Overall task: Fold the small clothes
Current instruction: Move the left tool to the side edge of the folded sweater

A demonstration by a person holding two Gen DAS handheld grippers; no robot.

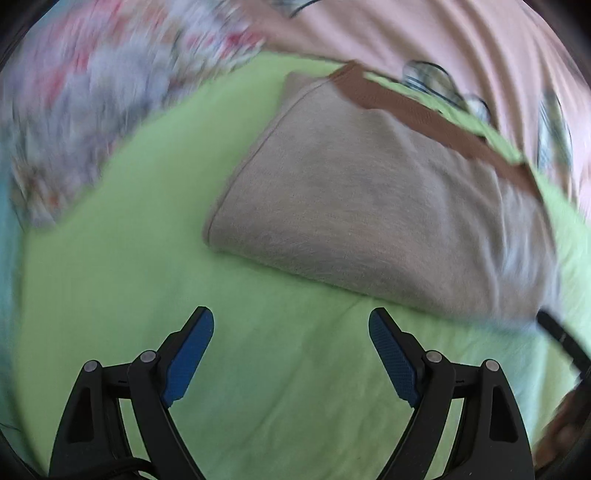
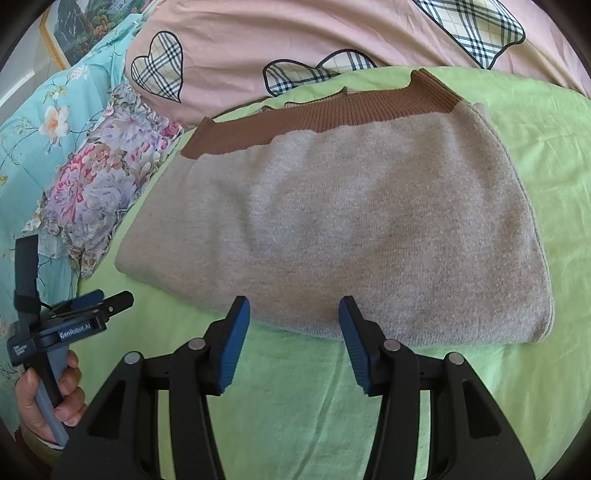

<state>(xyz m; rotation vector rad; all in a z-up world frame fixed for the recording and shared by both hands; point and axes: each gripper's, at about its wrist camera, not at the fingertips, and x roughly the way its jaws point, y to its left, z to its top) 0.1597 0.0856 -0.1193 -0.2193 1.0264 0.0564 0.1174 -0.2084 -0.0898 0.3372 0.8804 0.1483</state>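
Note:
A folded beige knit sweater with a brown ribbed band lies flat on the green sheet. My right gripper is open and empty, its blue pads just at the sweater's near edge. My left gripper is open and empty over bare green sheet, short of the sweater, which lies ahead and to the right. The left gripper also shows in the right wrist view, held in a hand at the far left. The left wrist view is motion-blurred.
A pink duvet with plaid heart patches lies behind the sweater. A floral cloth and a turquoise floral quilt lie to the left. A framed picture stands at the far left.

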